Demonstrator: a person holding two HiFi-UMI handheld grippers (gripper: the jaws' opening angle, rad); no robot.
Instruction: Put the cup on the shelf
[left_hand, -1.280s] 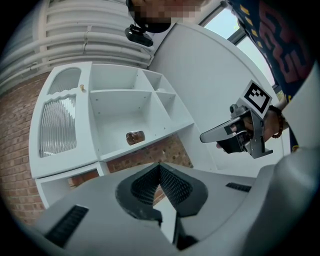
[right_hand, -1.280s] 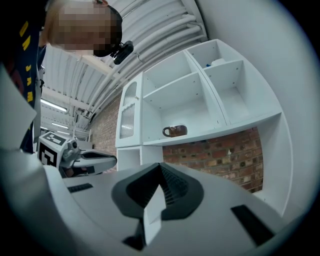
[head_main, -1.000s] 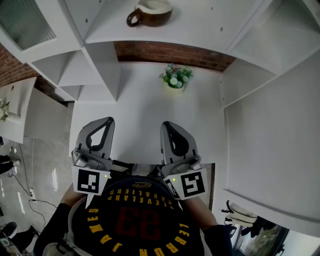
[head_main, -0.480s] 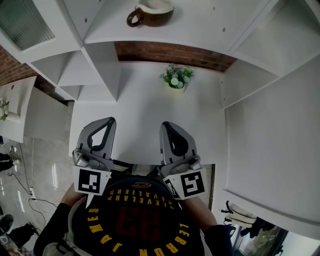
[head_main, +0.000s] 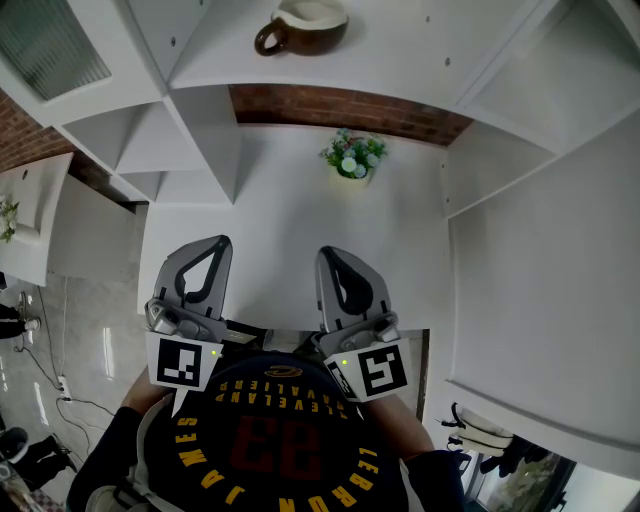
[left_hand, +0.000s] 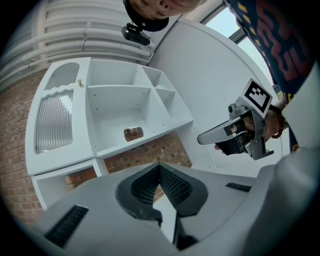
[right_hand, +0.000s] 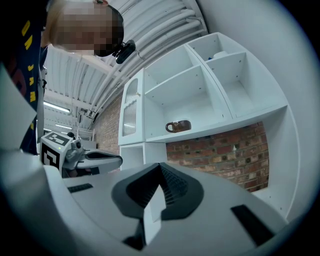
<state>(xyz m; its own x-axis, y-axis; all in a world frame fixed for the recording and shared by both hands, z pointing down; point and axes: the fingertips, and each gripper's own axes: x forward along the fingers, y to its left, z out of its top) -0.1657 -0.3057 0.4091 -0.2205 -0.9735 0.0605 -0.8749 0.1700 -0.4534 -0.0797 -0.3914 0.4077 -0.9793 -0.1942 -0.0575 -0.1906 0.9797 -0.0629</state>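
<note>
A brown cup (head_main: 300, 25) with a pale inside stands on a white shelf (head_main: 400, 50), far from both grippers; it also shows as the small brown cup (left_hand: 133, 133) in the left gripper view and the cup (right_hand: 179, 126) in the right gripper view. My left gripper (head_main: 216, 242) is held close to the person's chest over the white counter, its jaws shut with nothing in them. Beside it, my right gripper (head_main: 329, 252) is likewise shut and empty. Both point level toward the shelf unit. The pad tips meet in both gripper views, left gripper (left_hand: 160, 168) and right gripper (right_hand: 161, 168).
A small pot of flowers (head_main: 352, 155) stands at the back of the counter (head_main: 290, 210) before a red brick wall (head_main: 340, 108). White shelf compartments (head_main: 190, 150) rise left and right. A ribbed glass cabinet door (left_hand: 54, 122) is at the unit's left.
</note>
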